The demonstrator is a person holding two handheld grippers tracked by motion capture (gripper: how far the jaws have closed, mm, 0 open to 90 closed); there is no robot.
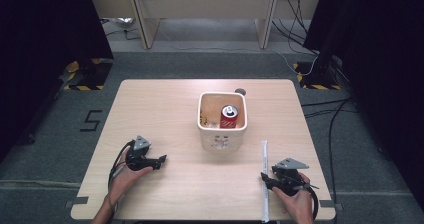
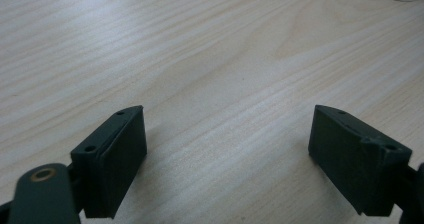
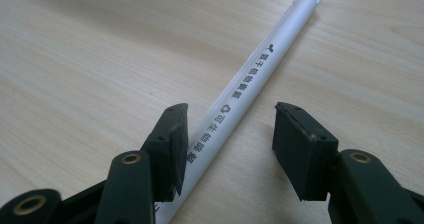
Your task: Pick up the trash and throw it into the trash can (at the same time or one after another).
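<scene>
A long white paper-wrapped stick (image 1: 264, 179) with printed characters lies on the wooden table (image 1: 165, 109) at the front right, running front to back. My right gripper (image 1: 267, 180) is open around it; in the right gripper view the stick (image 3: 250, 79) passes between the jaws, close against the left fingertip (image 3: 172, 134). My left gripper (image 1: 161, 160) rests at the front left, open, with bare wood between its fingers (image 2: 120, 154). A white square bin (image 1: 222, 124) stands mid-table and holds a red can (image 1: 229, 116).
A small dark round spot (image 1: 240, 91) sits behind the bin. The table edge is near both hands. Cables and black-yellow floor markers lie beyond the table; desk legs stand at the back.
</scene>
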